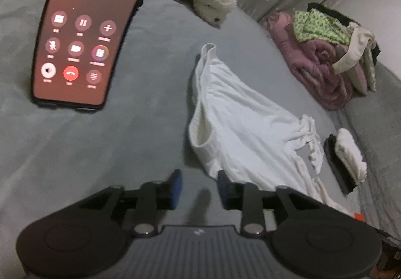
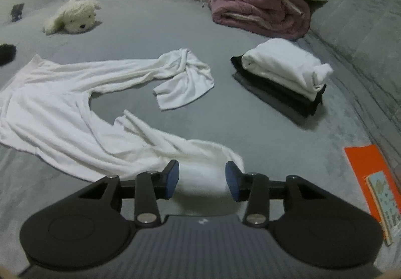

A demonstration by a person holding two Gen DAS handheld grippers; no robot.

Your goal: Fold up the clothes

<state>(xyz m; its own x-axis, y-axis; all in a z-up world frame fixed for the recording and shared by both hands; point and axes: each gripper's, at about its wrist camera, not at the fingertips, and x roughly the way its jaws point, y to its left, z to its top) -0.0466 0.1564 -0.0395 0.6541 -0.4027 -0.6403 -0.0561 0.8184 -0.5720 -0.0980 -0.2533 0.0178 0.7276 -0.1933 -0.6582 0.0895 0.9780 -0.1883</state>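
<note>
Right in front of me, my right tool (image 2: 201, 183) is hanging released, its blue pads spread wide, and one leg end of the white garment (image 2: 75, 108) is lying just beyond and between them on the grey bed (image 2: 275, 143). My left tool (image 1: 199, 188) is likewise gaping, grasping nothing, with the waist edge of that same white garment (image 1: 240, 116) sitting just past its right pad. Further out, the garment is sprawling unfolded, its other leg bunching at the end. Beyond that a folded white piece is resting on a folded black one, a small stack (image 2: 283, 73) well apart from both tools. An orange book (image 2: 371, 178) is lying off to my right. A phone (image 1: 82, 35) is showing a call screen at my left. Farthest back, a plush toy (image 2: 72, 15) and a rolled pink quilt (image 2: 258, 5) are sitting near the wall.
</note>
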